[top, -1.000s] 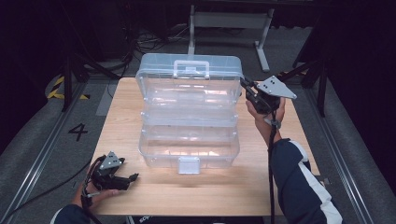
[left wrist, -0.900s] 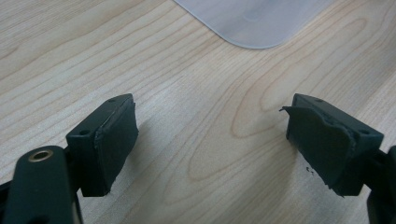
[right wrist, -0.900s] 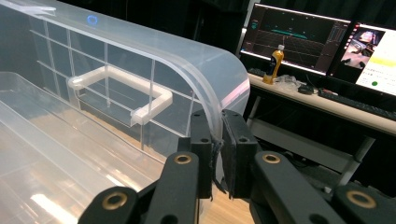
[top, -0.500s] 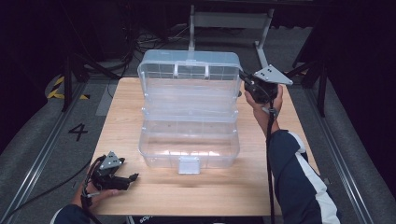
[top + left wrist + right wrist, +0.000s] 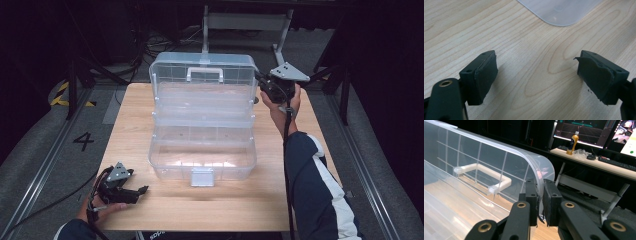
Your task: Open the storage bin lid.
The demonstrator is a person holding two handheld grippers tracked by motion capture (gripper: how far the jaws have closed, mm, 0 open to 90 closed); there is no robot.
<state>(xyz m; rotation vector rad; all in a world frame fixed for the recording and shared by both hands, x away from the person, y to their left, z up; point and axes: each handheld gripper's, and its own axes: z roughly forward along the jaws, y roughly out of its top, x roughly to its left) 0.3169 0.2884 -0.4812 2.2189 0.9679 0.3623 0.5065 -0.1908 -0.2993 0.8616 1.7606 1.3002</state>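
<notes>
In the high view a clear plastic toolbox [image 5: 202,127] stands open mid-table [image 5: 130,125], its lid [image 5: 202,70] raised at the far side. The right gripper [image 5: 260,82] meets the lid's right edge; the left gripper [image 5: 142,190] rests near the table's front left corner, well apart from the box.

Left gripper view — jaws wide apart over bare wood, a rounded box corner [image 5: 560,11] ahead of them.

Right gripper view — jaws clamped on the lid's rim [image 5: 540,178], the white handle [image 5: 484,176] beyond their left side, behind the clear wall.
</notes>
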